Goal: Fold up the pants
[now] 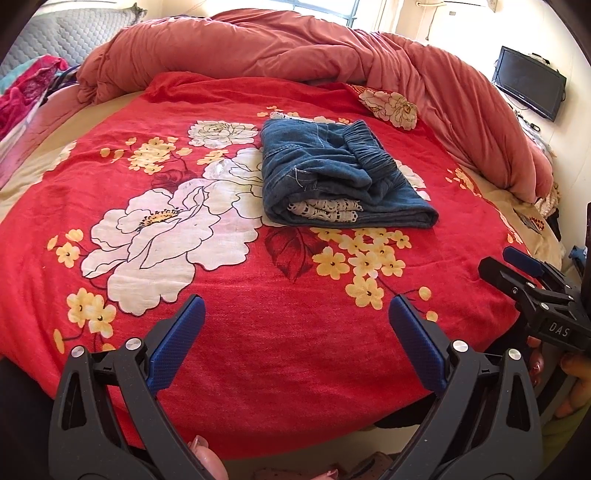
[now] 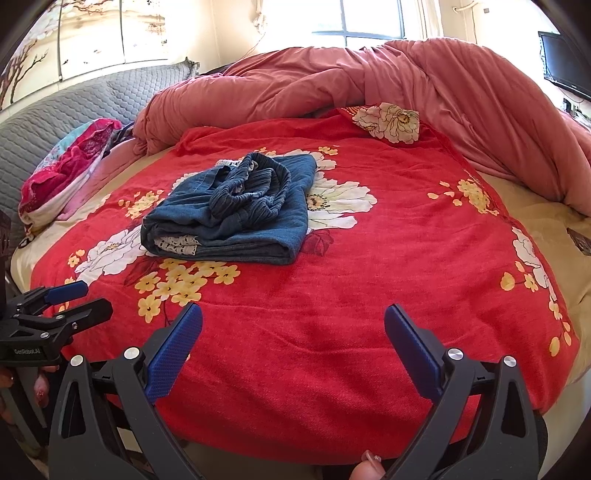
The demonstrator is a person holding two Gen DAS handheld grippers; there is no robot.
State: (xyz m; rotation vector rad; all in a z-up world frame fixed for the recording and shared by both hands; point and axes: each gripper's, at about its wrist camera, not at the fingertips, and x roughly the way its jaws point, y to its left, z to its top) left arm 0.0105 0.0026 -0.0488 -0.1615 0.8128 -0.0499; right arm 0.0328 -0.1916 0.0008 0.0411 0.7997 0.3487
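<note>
A bed fills the room, covered by a red flowered blanket (image 1: 258, 350), with a pink quilt (image 1: 295, 48) bunched along its far side below a window (image 2: 369, 18). The blue pants (image 1: 332, 173) lie folded in a neat bundle on the blanket, past both tools. The left gripper (image 1: 297, 321) and the right gripper (image 2: 293, 328) hover near the bed's near edge, each with its fingers spread apart and holding nothing.
</note>
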